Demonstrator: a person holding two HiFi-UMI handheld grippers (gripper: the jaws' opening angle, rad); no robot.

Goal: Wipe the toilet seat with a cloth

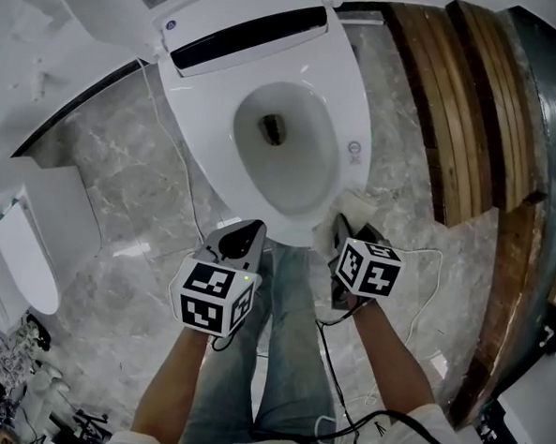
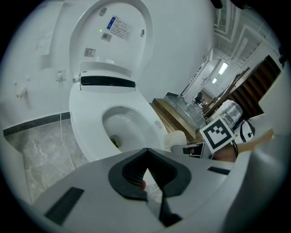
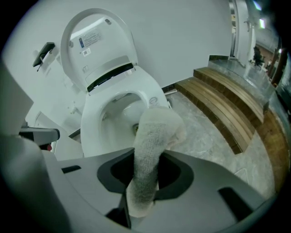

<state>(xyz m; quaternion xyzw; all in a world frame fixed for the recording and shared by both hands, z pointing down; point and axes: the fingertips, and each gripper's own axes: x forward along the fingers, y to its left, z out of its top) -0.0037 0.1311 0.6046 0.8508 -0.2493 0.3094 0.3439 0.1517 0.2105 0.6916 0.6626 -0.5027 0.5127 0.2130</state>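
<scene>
1. We are finding the toilet seat lying down over the bowl, with the lid standing upright behind it.
2. We are recording the right gripper clamping its jaws on the cloth, a pale, knobbly fold that is sticking out forward past the jaws.
3. In the head view the cloth is sitting just beside the seat's front right edge; we are unable to confirm contact.
4. We are noting the left gripper holding its jaws together with nothing between them, near the seat's front edge.
5. We are observing wooden steps lying to the right of the toilet on the marbled floor.
</scene>
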